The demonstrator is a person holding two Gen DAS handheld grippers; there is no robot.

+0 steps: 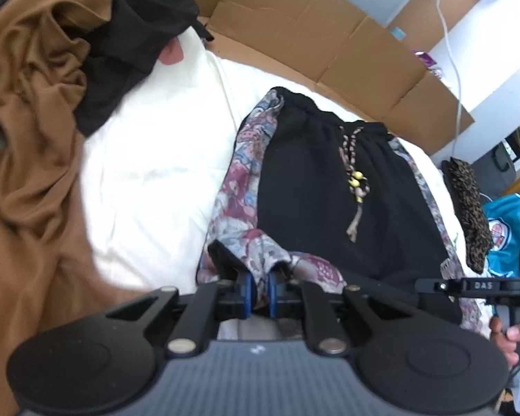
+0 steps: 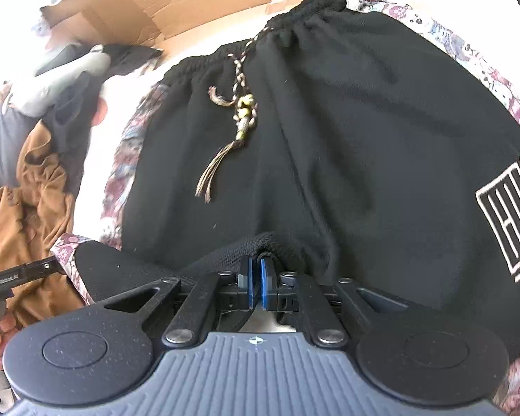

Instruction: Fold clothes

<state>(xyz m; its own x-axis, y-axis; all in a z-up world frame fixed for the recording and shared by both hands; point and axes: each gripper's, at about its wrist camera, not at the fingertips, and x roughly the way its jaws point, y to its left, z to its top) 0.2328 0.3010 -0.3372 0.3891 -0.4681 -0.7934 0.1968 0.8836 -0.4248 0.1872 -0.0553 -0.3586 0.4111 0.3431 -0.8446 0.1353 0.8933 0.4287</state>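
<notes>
Black shorts [image 1: 315,187] with floral side panels and a braided drawstring [image 1: 355,180] lie spread on a white bed cover [image 1: 156,159], waistband at the far side. My left gripper [image 1: 259,286] is shut on the floral hem of the left leg, fabric pinched between its blue pads. In the right wrist view the same shorts [image 2: 329,138] fill the frame, a white printed logo [image 2: 506,222] at right. My right gripper [image 2: 255,282] is shut on the black hem near the crotch. The left tool [image 2: 20,274] shows at the left edge, held by a hand.
A brown garment [image 1: 34,138] and a black one [image 1: 131,52] are heaped at the left. Flattened cardboard [image 1: 312,34] lines the far edge of the bed. A leopard-print piece [image 1: 468,208] and a teal jersey [image 1: 509,222] lie at the right.
</notes>
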